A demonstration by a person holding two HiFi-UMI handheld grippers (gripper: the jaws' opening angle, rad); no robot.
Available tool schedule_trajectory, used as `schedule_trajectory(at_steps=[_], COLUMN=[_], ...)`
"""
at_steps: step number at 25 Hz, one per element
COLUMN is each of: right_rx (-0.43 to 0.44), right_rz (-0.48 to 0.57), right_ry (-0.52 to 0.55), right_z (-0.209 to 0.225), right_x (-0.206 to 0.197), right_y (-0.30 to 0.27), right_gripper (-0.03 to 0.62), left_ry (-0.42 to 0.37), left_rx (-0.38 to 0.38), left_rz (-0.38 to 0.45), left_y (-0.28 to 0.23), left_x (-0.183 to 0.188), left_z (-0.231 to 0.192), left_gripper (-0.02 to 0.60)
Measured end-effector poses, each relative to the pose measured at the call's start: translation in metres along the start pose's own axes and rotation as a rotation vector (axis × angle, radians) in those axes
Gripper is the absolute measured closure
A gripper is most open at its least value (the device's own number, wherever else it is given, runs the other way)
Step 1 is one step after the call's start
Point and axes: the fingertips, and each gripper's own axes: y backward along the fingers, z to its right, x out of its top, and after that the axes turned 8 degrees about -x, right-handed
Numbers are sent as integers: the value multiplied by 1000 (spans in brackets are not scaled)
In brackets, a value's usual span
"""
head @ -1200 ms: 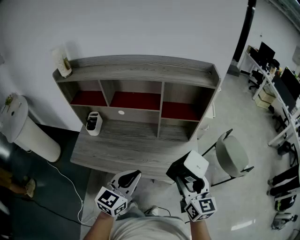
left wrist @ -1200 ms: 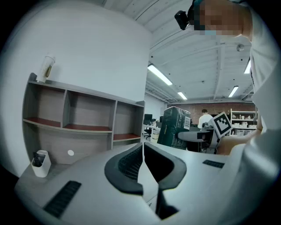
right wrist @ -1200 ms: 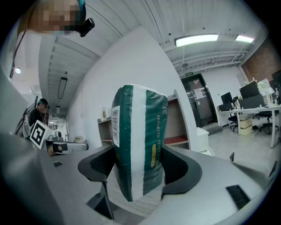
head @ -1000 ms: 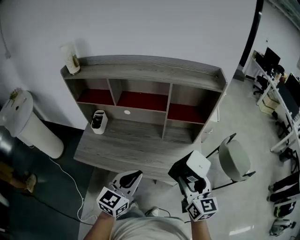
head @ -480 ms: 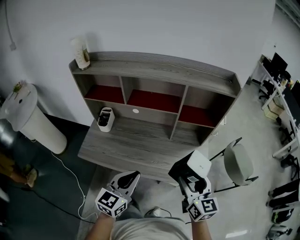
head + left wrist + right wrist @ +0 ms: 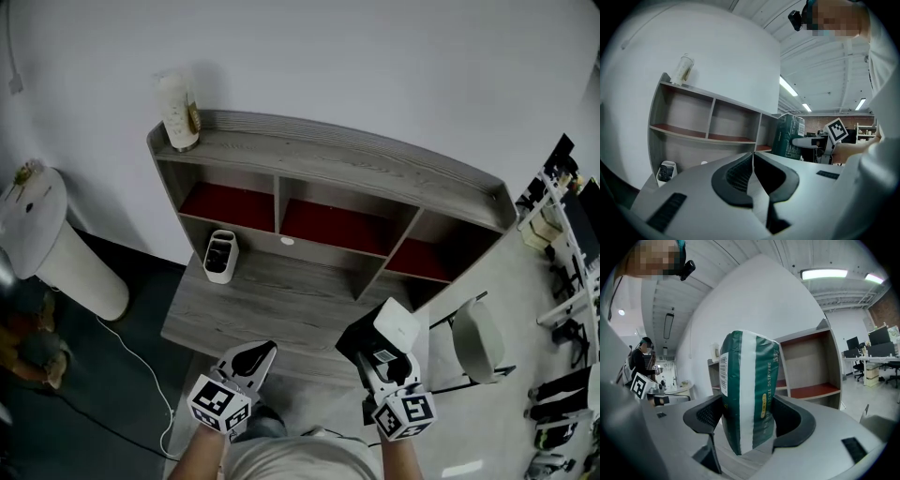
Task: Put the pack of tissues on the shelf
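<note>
The pack of tissues (image 6: 746,390) is green with a white stripe and stands upright between the jaws of my right gripper (image 6: 748,405), which is shut on it. In the head view my right gripper (image 6: 377,343) holds the pack (image 6: 396,325) above the floor, just off the desk's front right corner. The grey shelf unit (image 6: 330,161) stands on the desk (image 6: 272,302); it has three open compartments with red floors. My left gripper (image 6: 255,352) hovers before the desk's front edge, jaws shut with nothing in them (image 6: 753,155).
A white holder (image 6: 221,256) stands on the desk at the left. A pale cylinder (image 6: 177,112) sits on the shelf's top left corner. A white pedestal (image 6: 52,246) stands left of the desk, a chair (image 6: 479,340) to its right. A cable (image 6: 141,375) lies on the floor.
The desk and shelf have shifted rightward and turned in the head view and now look nearer. Both grippers keep their places in the picture; the right one still holds the pack.
</note>
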Motion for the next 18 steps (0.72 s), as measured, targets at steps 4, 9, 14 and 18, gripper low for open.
schedule_trajectory(at_steps=[4, 9, 14, 18], right_rx=[-16, -30, -39, -39], right_rz=[-2, -7, -2, -5], right_ry=[5, 28, 80, 86], right_z=[-30, -68, -99, -108], right_x=[7, 7, 12, 18], right_y=[-47, -100, -149, -181], right_gripper=[243, 243, 243, 243], left_ry=[15, 20, 22, 19], left_rx=[-3, -14, -4, 25], left_rz=[19, 20, 12, 6], left_y=[11, 28, 53, 68], left_x=[8, 15, 18, 17], left_z=[-59, -118, -166, -191], left_gripper=[557, 557, 557, 557])
